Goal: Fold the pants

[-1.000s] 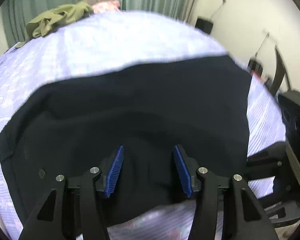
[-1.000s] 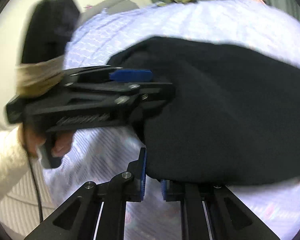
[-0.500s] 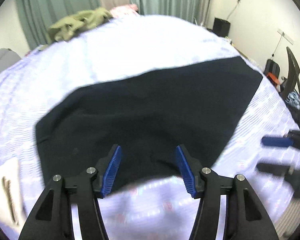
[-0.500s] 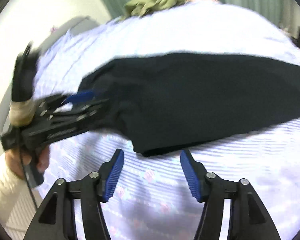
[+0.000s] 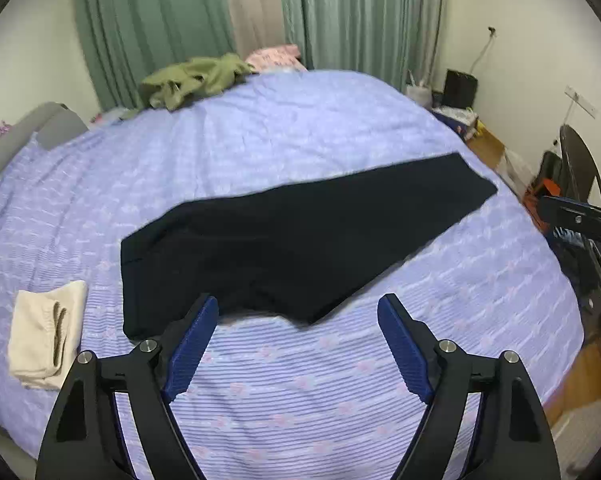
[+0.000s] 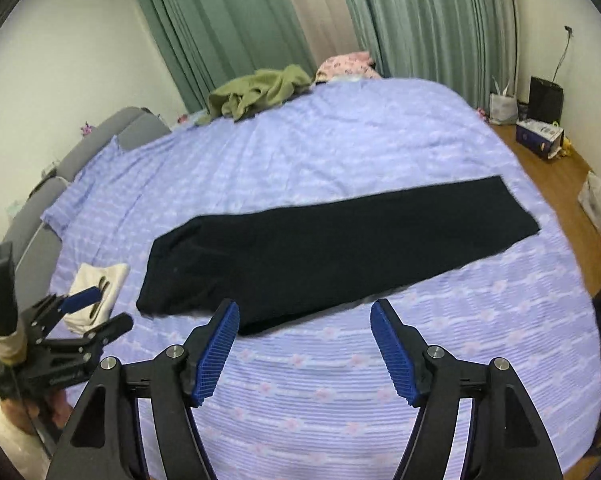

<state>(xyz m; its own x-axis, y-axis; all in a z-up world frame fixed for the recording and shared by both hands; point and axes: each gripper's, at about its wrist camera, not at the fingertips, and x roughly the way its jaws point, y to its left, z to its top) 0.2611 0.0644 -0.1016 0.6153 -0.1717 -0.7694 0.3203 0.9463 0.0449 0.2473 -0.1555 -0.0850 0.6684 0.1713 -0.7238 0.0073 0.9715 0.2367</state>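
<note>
I hold both grippers, left gripper (image 5: 298, 344) and right gripper (image 6: 304, 350), above the black pants (image 5: 300, 236), jaws opening and empty (legs stacked lengthwise, ready for a crosswise fold).

The pants (image 5: 300, 240) are plain black, on a bed (image 5: 300, 128) whose cover is lavender with fine paler stripes and rows of small pink flowers. Near the bed's left edge lies a cream folded cloth (image 5: 46, 336); at its far edge, an olive-green garment (image 5: 192, 80) beside a pink patterned one (image 5: 274, 55). The curtains (image 5: 152, 20) are sage green. Both the left hand-held gripper (image 5: 298, 342) and right hand-held gripper (image 6: 304, 348) are black with blue ribbed pads.
</note>
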